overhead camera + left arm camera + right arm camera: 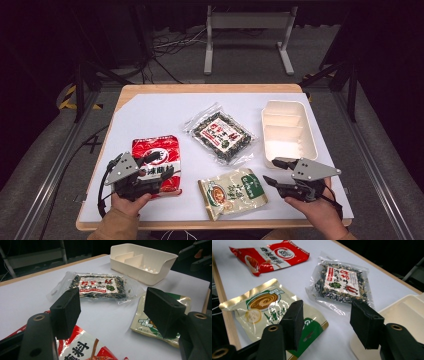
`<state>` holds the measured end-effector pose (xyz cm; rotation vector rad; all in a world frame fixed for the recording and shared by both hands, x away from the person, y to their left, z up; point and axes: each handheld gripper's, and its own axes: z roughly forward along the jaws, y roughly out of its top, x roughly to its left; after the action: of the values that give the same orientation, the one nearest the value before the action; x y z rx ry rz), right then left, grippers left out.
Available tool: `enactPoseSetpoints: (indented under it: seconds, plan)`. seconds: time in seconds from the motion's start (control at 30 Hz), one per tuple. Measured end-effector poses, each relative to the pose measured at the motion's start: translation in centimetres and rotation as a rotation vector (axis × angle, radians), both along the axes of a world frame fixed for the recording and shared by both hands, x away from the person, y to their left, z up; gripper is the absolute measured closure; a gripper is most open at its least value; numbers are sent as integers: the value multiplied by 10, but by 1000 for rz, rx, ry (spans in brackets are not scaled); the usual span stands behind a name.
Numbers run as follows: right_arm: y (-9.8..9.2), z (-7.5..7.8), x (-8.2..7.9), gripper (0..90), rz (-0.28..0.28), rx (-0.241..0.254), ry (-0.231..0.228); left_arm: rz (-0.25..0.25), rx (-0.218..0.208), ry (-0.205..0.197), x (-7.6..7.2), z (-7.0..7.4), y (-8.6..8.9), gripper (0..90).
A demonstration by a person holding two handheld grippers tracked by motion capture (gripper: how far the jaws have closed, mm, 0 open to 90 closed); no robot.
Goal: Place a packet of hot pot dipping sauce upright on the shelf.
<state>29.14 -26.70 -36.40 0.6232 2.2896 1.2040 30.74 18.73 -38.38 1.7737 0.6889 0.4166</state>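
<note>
Three flat food packets lie spread apart on the white-covered wooden tabletop (165,107), none overlapping, so each can be taken singly. The landmark is the cream plastic divided tray (288,131), standing empty at the far right with its open side up, ready, I judge, to receive them. The clear crinkled packet of dark dried seaweed with a red-and-white label (221,135) lies just left of the tray. The glossy green-and-gold pouch (233,191) lies nearer the person, left of the tray's near corner. The red-and-white printed packet (156,161) lies farthest left of the tray.

The left tongs (161,165) hover over the red packet, jaws wide and holding nothing. The right tongs (272,171) hang by the tray's near end, beside the green pouch, jaws also wide and empty. Both seem poised to start.
</note>
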Motion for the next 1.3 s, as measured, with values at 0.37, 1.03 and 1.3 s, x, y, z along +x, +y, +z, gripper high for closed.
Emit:
enactPoseSetpoints:
  seconds: [0.37,1.03,1.3]
  plan:
    - [10,-13,5,473,21,-75,96,-3,3,2,1,-1,-1,297]
    - [16,-38,17,432,19,-138,341,-6,1,15,2,-2,-1,291]
    - [17,-43,19,429,13,-145,409,-9,5,16,3,-2,-1,291]
